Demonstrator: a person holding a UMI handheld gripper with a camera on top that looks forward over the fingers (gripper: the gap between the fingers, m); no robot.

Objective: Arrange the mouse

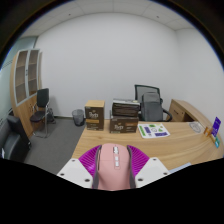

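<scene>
Mouse [114, 166] pink, glossy, with a pale centre strip, clamped between my gripper [113, 160] fingers, both purple pads pressing its sides | wooden desk [165, 145] beyond, papers [155, 130] on it | cardboard boxes [124, 120] and black office chair [151, 104] behind | nothing blocks my view ahead

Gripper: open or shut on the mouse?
Shut. The gripper has both pads pressed against the sides of the pink mouse, with no gap showing.
</scene>
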